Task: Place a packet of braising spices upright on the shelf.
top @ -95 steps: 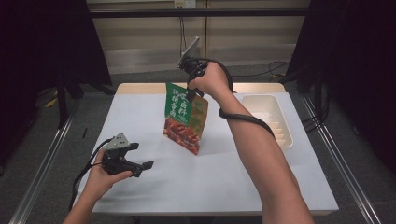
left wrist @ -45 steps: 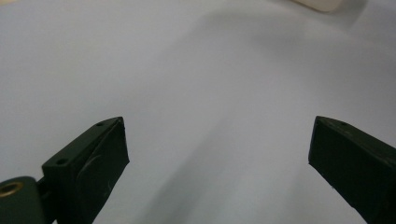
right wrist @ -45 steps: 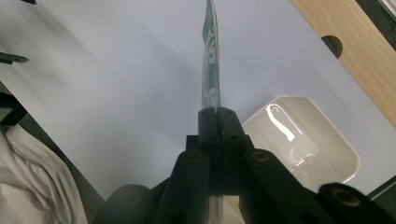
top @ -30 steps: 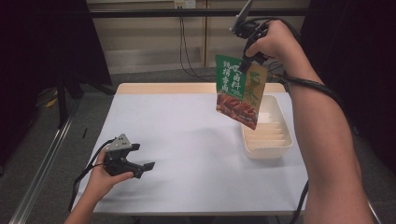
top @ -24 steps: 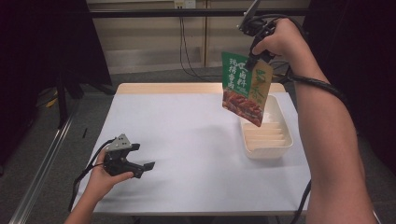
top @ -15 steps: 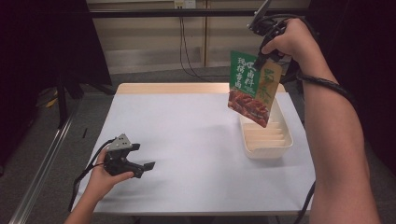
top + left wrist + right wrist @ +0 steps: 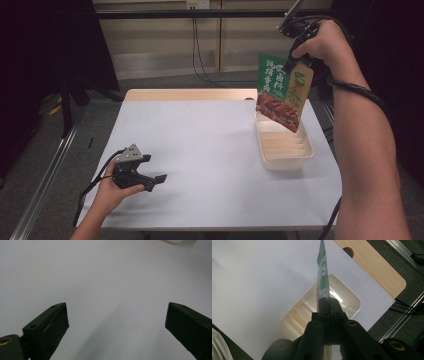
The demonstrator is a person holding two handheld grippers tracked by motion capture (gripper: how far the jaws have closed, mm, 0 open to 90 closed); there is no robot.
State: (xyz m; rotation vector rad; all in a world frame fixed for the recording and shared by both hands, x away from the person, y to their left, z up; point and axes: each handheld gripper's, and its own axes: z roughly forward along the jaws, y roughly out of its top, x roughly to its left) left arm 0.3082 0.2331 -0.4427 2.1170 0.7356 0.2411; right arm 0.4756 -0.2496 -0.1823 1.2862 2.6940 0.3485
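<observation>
A green and orange snack pouch (image 7: 282, 89) with a picture of red food hangs in the air above the far end of a cream tray (image 7: 285, 150). My right gripper (image 7: 292, 54) is shut on its top edge, held high at the right. In the right gripper view the pouch (image 7: 322, 277) shows edge-on, rising from the closed jaws, with the tray (image 7: 348, 296) below it. My left gripper (image 7: 157, 181) rests low near the table's front left, open, with nothing between its fingers (image 7: 50, 325).
The table top (image 7: 200, 145) is white with a bare wooden strip (image 7: 190, 94) along the far edge. A rail (image 7: 45, 175) runs on the floor at the left. Cables hang by the back wall. Black curtains stand at both sides.
My right gripper has carried the pouch up from the table's middle and rightward until it hangs over the tray. The left gripper has stayed put.
</observation>
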